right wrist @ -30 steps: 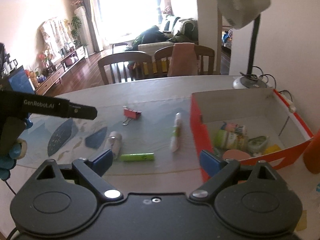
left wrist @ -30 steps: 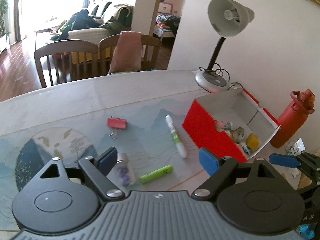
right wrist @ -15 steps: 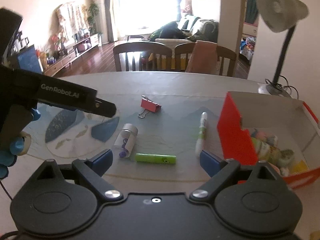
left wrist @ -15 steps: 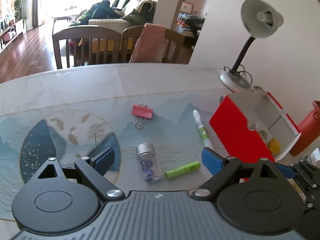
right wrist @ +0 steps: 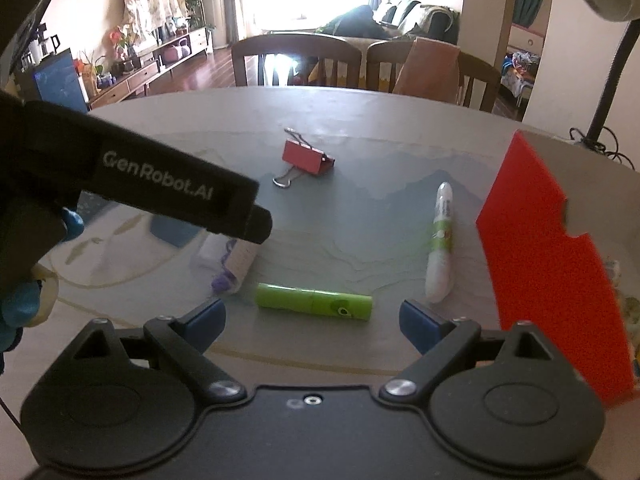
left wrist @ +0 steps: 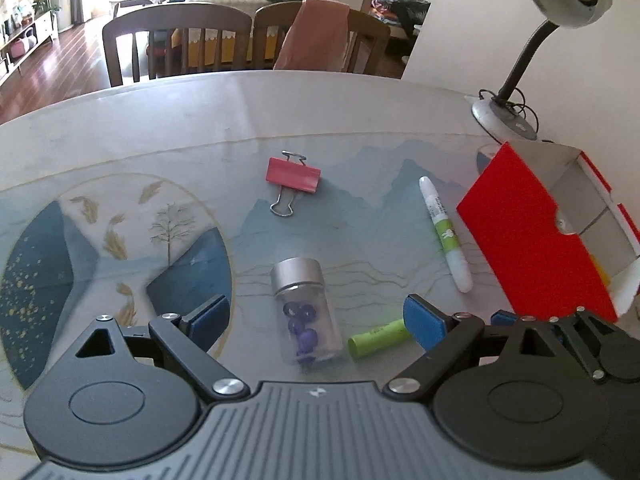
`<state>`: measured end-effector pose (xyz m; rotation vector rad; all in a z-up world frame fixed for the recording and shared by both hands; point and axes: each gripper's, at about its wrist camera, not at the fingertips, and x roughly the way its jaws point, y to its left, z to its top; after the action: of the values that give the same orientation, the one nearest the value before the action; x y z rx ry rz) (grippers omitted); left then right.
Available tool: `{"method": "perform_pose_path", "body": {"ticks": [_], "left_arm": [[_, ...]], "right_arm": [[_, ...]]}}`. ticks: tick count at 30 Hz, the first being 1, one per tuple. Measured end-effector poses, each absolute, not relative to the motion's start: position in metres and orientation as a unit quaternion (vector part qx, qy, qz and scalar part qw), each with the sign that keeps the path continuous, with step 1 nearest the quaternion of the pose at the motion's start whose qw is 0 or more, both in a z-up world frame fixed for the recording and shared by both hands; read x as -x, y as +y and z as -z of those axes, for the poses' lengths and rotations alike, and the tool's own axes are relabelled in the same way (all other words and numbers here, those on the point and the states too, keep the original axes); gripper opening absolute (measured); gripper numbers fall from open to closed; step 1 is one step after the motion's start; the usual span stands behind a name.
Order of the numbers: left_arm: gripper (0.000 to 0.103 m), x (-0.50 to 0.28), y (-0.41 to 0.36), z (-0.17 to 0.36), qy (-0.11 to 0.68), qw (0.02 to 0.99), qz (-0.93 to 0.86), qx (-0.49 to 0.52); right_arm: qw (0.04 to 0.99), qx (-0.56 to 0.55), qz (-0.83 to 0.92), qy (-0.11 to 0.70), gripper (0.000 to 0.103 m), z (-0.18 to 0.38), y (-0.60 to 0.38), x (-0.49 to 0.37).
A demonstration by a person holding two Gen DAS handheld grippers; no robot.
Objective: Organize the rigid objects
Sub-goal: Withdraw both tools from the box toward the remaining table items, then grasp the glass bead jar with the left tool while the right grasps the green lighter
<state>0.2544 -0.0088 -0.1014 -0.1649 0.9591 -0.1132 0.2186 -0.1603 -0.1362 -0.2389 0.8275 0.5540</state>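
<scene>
Red box (left wrist: 532, 236) sits at the table's (left wrist: 200, 112) right side, open top; the right wrist view shows small items along its inner edge, too blurred to name. Clear vial (left wrist: 306, 312) with silver cap lies on its side, purple beads inside. Left gripper (left wrist: 316, 316) wide open above the vial, nothing held. Right gripper (right wrist: 312, 318) also wide, empty, over the green tube (right wrist: 314, 302). White marker (left wrist: 444, 232) lies near the box; pink binder clip (left wrist: 294, 176) farther back. Only the left view shows the lamp base (left wrist: 504, 118).

Left gripper (right wrist: 168, 184) hides the vial's cap (right wrist: 212, 246); box contents (right wrist: 624, 304) — perhaps toys — blurred.
</scene>
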Motion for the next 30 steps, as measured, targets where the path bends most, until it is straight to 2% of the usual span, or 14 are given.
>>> {"method": "perform_pose_path", "body": {"ticks": [11, 21, 25, 30], "left_arm": [[0.094, -0.281, -0.007, 0.134, 0.484, 0.871, 0.035, 0.077], [0.094, -0.284, -0.008, 0.148, 0.487, 0.871, 0.030, 0.059], [0.081, -0.283, -0.010, 0.149, 0.484, 0.873, 0.032, 0.052], [0.057, -0.281, -0.012, 0.147, 0.478, 0.876, 0.038, 0.049]], "right_arm": [[0.866, 0.104, -0.262, 0.413, 0.093, 0.159, -0.152, -0.238], [0.862, 0.106, -0.257, 0.423, 0.087, 0.169, -0.146, -0.241], [0.864, 0.115, -0.254, 0.419, 0.082, 0.170, -0.144, -0.244], [0.866, 0.120, -0.248, 0.418, 0.080, 0.170, -0.143, -0.243]]}}
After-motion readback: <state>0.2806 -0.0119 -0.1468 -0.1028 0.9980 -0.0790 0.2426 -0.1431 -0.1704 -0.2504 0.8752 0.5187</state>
